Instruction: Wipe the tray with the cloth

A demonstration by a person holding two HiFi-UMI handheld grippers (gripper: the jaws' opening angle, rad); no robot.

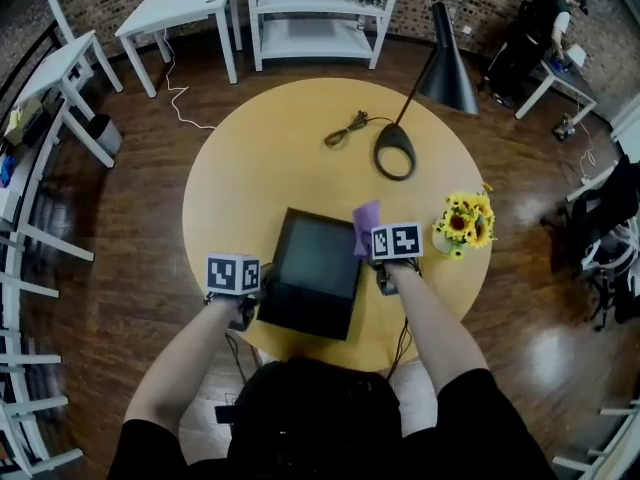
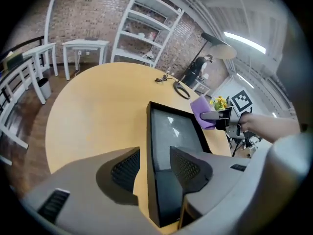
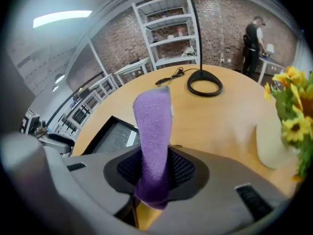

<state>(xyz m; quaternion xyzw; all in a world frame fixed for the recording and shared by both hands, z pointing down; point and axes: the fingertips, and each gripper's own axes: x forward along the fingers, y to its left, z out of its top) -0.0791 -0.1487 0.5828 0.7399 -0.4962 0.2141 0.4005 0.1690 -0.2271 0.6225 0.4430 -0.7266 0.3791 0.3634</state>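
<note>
The black rectangular tray (image 1: 318,260) sits on the near part of the round yellow wooden bench (image 1: 250,158), just in front of you and turned slightly askew. The purple cloth (image 1: 365,226) is off the bench, standing over the tray's right rim near its far corner. Your right gripper (image 3: 154,168) holds it: the fingers (image 3: 183,168) are closed on its lower part, and the rest rises from them as a folded strip.

Your left gripper (image 2: 156,163) is at the tray's near left side. Its fingers (image 2: 124,168) stand moderately apart on either side of the tray's left wall, and the pads do not press on it.

Farther out on the bench, the ring-shaped black base of a lamp (image 1: 395,151) lies beyond the tray, with a coiled cable (image 1: 345,130) beside it. A pale vase of yellow sunflowers (image 1: 463,223) stands to the right of your right gripper. White shelving (image 1: 315,13) stands against the brick wall behind.
</note>
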